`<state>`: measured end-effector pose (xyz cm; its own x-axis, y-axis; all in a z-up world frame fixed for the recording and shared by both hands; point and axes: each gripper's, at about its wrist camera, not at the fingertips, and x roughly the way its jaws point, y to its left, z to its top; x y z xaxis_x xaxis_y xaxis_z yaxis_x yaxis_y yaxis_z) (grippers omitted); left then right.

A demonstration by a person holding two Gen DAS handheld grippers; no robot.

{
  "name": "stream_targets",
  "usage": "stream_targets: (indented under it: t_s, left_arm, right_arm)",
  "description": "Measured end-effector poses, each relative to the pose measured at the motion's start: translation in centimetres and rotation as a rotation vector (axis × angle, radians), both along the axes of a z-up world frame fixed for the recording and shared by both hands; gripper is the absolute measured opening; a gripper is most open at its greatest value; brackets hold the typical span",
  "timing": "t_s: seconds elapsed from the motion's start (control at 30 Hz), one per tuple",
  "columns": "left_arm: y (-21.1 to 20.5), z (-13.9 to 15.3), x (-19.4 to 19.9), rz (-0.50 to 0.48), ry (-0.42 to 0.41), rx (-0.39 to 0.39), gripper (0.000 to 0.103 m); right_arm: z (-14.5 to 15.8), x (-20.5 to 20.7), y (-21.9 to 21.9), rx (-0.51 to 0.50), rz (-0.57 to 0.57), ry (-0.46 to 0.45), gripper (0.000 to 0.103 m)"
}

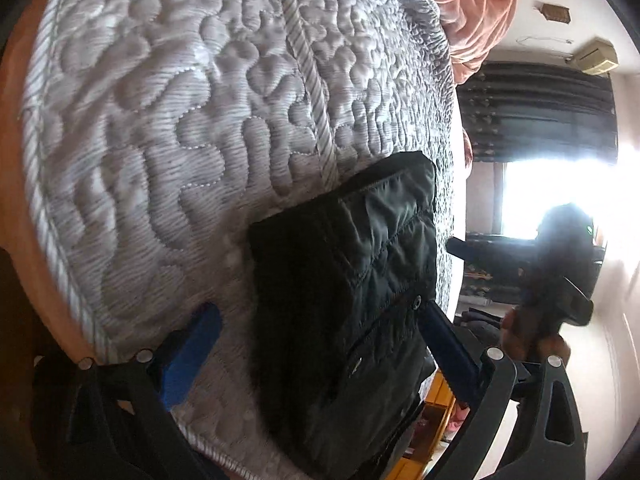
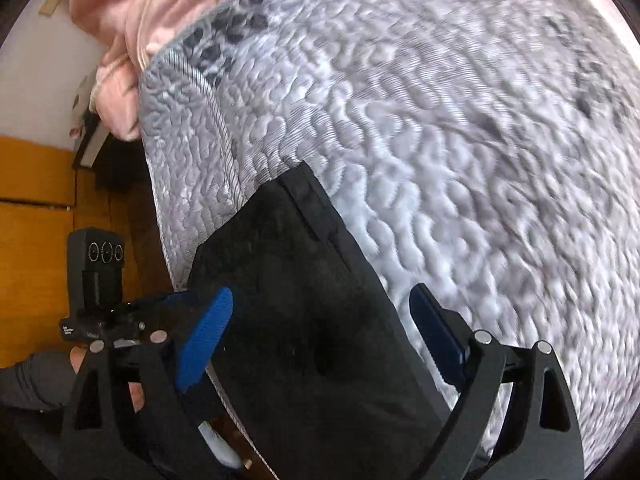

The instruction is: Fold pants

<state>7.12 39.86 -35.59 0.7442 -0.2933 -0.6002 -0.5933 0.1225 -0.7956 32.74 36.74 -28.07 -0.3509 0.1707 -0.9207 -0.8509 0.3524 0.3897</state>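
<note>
Left wrist view: we are holding our left tool wide open over the folded pants, its two blue fingers standing either side of the dark bundle and gripping nothing. The pants are lying on the quilted mattress, close to its edge. Our right tool is showing off to the side against the bright window, blurred and backlit, so we are unable to read its jaws there.

In the right wrist view our right tool is standing wide open as well, the pants lying between its fingers, no pad pressing on the cloth. The left tool is partly cut off behind it, a hand barely showing.

We are counting one pair of pants, two tools, one pink blanket bunched at the mattress's far end. The mattress surface is smeared with blur here.
</note>
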Motion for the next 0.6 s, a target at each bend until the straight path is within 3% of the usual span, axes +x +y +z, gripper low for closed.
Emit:
stream_targets:
  t_s: [0.2, 0.3, 0.47, 0.6]
  left_arm:
    - [0.0, -0.4, 1.1, 0.028, -0.047, -0.113, 0.099]
    - [-0.2, -0.6, 2.2, -0.009, -0.001, -0.082, 0.099]
    - [-0.1, -0.8, 2.0, 0.019, -0.013, -0.090, 0.098]
    - [0.1, -0.6, 2.3, 0.006, 0.030, -0.056, 0.069]
  right_arm:
    - [-2.6, -0.5, 2.8, -0.037, 0.078, 0.036, 0.090]
    - [-3.5, -0.7, 4.1, -0.049, 0.101, 0.042, 0.090]
    - [-4.6, -1.5, 5.2, -0.068, 0.141, 0.053, 0.090]
    - [-5.0, -2.8, 5.6, -0.081, 0.186, 0.044, 0.089]
